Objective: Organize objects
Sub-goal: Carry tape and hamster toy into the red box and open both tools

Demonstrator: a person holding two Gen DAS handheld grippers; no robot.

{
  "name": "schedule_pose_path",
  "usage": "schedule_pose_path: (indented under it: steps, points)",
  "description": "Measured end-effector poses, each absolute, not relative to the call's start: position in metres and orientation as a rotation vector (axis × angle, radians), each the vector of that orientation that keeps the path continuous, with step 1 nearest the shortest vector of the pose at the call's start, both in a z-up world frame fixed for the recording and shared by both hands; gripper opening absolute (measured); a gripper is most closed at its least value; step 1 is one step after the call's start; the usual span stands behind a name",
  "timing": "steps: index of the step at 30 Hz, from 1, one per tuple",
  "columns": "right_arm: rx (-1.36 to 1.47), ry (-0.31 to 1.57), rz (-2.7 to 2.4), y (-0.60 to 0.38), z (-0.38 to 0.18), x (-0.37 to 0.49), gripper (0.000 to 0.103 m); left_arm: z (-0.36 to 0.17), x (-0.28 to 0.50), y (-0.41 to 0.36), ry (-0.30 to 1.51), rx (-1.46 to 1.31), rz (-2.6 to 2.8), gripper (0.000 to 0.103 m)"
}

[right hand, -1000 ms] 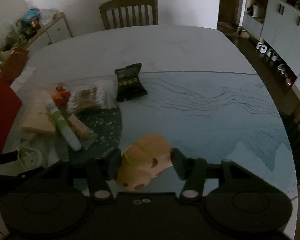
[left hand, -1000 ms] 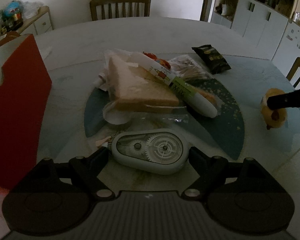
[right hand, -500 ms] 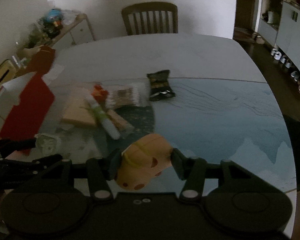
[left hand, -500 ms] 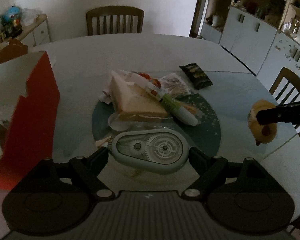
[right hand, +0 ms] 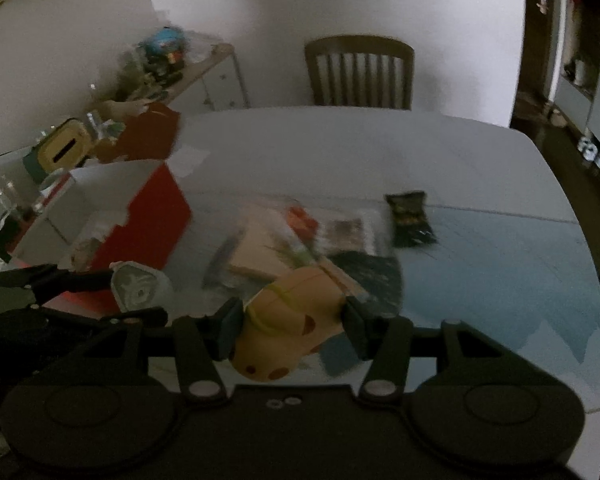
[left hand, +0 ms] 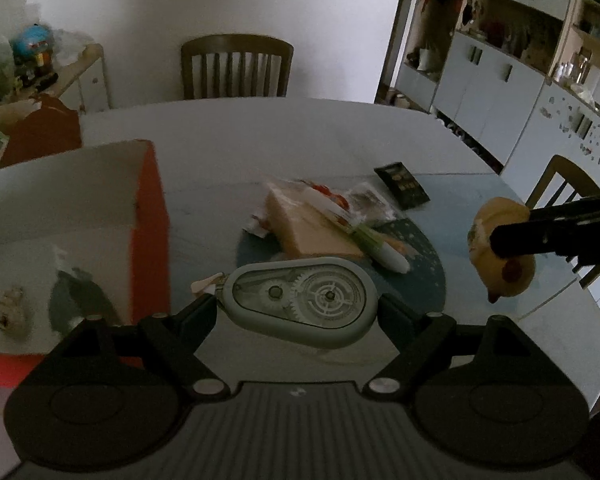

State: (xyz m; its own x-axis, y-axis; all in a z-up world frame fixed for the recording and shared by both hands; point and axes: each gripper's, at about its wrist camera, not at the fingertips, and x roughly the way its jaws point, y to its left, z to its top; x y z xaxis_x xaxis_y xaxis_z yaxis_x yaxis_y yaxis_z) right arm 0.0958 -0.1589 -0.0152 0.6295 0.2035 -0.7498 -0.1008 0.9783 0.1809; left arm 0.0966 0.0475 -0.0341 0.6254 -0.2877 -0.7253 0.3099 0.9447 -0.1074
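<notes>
My left gripper (left hand: 298,306) is shut on a pale green correction tape dispenser (left hand: 302,302), held in the air above the table and just right of the open red box (left hand: 150,224). The same dispenser (right hand: 138,288) shows at the left of the right wrist view. My right gripper (right hand: 290,322) is shut on a yellow plush toy (right hand: 286,320) with red spots, also lifted; the toy (left hand: 500,256) appears at the right of the left wrist view. On the table lies a pile: a wrapped sandwich (left hand: 304,226), a white-green tube (left hand: 374,244), clear packets (left hand: 366,200).
A small figure (left hand: 12,312) and a dark item lie on the box's white floor. A black snack packet (right hand: 410,218) lies beyond the pile. A wooden chair (left hand: 236,66) stands at the far side, another chair (left hand: 560,184) at the right, a cluttered sideboard (right hand: 156,76) at the left.
Both grippers have risen and swung left with their loads. The red box's white inside has come into view beside the dispenser, and the pile has dropped farther away.
</notes>
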Motion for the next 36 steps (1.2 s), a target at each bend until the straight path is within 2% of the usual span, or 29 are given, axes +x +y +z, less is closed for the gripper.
schedule_pose_path:
  steps: [20,36]
  points:
    - [0.057,0.822,0.288,-0.021,0.004,0.150,0.053,-0.001,0.131,0.173,0.806,0.001,-0.337,0.088]
    - [-0.042,0.847,0.332,0.068,-0.010,0.202,0.053,-0.013,0.174,0.260,0.839,0.046,-0.272,0.088]
